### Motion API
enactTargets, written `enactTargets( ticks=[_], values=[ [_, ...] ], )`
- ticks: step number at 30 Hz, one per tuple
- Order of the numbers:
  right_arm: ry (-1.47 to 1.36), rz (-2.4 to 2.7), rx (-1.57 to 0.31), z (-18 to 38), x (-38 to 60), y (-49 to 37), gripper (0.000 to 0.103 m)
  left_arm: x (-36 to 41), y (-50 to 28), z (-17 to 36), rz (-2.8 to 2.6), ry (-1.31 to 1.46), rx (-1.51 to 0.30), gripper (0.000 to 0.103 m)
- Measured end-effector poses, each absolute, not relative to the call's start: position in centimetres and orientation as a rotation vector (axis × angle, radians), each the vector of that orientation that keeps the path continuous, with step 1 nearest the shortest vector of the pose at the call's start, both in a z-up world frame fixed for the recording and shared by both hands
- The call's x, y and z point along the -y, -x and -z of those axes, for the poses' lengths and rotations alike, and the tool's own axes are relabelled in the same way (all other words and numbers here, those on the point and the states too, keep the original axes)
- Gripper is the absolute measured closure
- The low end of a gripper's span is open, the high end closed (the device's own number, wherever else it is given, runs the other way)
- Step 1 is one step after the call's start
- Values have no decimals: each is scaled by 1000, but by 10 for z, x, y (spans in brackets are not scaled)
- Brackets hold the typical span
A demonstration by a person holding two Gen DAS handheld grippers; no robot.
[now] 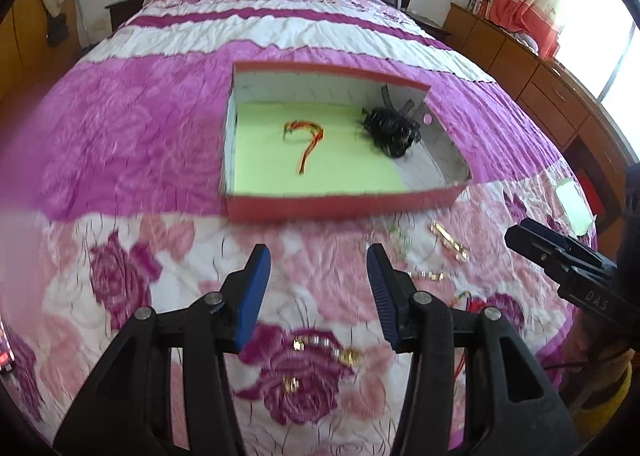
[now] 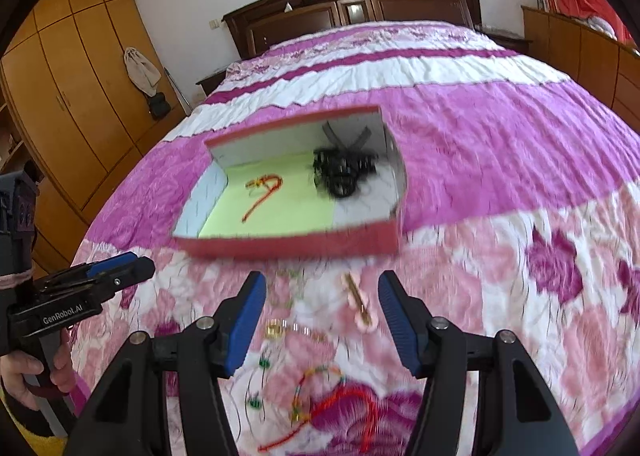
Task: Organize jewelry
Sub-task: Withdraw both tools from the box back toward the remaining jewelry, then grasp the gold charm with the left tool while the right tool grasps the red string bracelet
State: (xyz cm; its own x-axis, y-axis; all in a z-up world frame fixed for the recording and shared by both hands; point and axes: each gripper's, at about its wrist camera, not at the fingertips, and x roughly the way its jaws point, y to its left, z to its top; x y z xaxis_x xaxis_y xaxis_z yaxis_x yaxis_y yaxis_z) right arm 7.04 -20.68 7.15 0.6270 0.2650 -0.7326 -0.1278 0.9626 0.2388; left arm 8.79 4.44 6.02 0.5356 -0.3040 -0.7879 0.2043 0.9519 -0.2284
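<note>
both empty, half-open, left gripper (image 1: 318,296) and right gripper (image 2: 322,318) hover; next: pinch the gold hair clip (image 2: 360,302) mid-frame, box (image 2: 288,244) above.

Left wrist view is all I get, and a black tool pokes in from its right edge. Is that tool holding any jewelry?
Observer: No. In the right wrist view the right gripper stands open, with nothing between its fingers.
Visitor: What lies under it?
Observer: A red cord bracelet with coloured beads lies loose on the bedspread, close to the camera.
Visitor: Who holds the tool I am looking through?
Observer: A hand grips the handle of the left gripper, at the left edge of the right wrist view.
</note>
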Motion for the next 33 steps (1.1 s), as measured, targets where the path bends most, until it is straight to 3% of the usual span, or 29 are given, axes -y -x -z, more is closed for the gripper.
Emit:
enactTargets(
  ticks=[18,24,33],
  values=[
    [-161,-206,-1049,-21,213,-37,42,-56,-37,-16,276,81,-1057,61],
    [-166,-234,-1111,-4,206,-35,49,-60,-28,-1,293,100,-1078,62],
    [-142,-256,-1142,10,191,-36,55,-50,-24,14,338,47,-1075,76]
  ],
)
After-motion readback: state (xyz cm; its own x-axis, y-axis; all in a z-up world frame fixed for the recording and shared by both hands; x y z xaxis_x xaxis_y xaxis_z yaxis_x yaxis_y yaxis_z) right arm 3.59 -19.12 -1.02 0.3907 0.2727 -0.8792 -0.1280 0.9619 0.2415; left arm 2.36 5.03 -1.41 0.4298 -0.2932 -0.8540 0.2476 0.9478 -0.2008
